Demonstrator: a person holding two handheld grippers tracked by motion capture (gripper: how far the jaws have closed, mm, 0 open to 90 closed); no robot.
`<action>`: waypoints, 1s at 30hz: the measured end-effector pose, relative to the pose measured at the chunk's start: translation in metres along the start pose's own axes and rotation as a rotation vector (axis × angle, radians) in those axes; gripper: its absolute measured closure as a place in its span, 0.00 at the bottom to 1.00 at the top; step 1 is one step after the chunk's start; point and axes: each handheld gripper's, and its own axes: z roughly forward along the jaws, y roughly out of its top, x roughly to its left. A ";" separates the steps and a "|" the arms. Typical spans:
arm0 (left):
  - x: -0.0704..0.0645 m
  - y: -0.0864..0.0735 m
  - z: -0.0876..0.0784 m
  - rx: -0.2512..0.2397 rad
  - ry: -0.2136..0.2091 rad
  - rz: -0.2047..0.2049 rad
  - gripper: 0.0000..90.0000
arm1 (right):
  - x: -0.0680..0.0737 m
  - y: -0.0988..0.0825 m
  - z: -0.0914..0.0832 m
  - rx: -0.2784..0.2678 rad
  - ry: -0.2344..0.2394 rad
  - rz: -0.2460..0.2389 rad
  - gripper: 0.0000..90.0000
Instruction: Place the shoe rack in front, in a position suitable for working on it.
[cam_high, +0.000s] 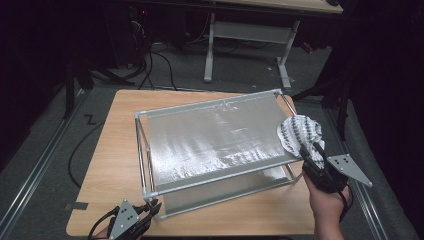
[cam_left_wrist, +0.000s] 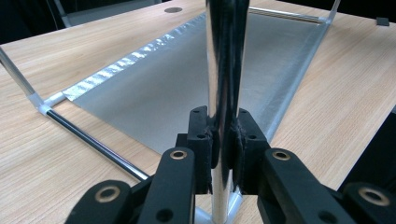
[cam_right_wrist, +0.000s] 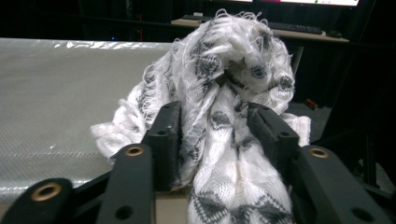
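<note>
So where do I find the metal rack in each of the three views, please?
High view: the rack stands in the middle of the table, with its silver sheet on top.
Left gripper view: at the centre, the left gripper has its jaws clamped on the rack's chrome post.
Right gripper view: the rack's top sheet is at the left, behind the cloth.
Shared landmark: the silver sheeting.
</note>
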 end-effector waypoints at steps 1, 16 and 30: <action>0.000 0.000 0.000 0.000 -0.001 0.000 0.88 | 0.000 0.002 -0.001 -0.015 0.002 0.000 0.57; -0.001 0.000 0.001 -0.005 0.004 -0.006 0.88 | -0.002 -0.002 0.004 0.009 0.018 0.048 0.73; -0.014 0.004 0.011 -0.013 -0.036 -0.001 0.89 | 0.019 0.000 0.006 0.021 0.083 0.014 0.78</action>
